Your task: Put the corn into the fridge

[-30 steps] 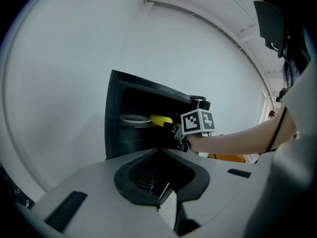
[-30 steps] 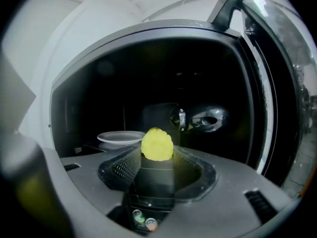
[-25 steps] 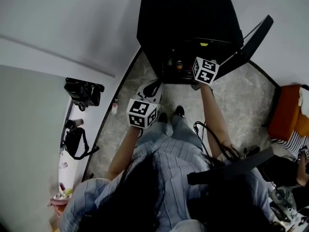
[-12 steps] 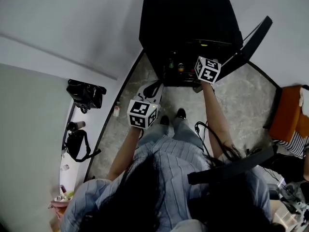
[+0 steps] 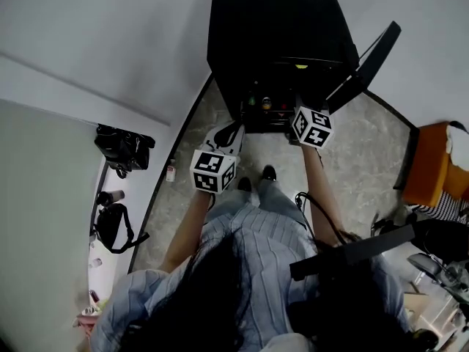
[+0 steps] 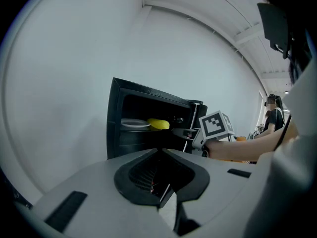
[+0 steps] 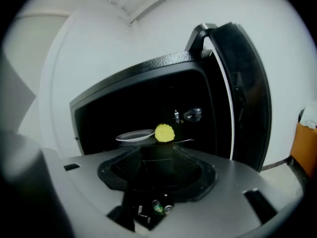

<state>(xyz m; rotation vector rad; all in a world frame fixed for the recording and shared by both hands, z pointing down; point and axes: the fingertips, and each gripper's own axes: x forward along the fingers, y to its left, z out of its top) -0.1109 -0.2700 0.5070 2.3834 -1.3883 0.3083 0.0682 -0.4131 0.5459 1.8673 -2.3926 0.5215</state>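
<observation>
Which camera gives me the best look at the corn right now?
Right gripper view: the corn sits centred, bright against the dark fridge. Left gripper view shows it smaller, side-on; head view, only a yellow speck.

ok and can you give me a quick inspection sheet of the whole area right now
surface: grey stone floor; black fridge stands on it, door open
job's things: corn lies on a fridge shelf beside a white plate
clutter: black bags and a small bottle by the wall on the left; orange seat on the right
grippers: left gripper fingers together, empty; right gripper fingers apart, aimed at the corn, not gripping it
cables: black cable looping beside the person's right arm
surroundings: white walls; another person far off in the left gripper view
</observation>
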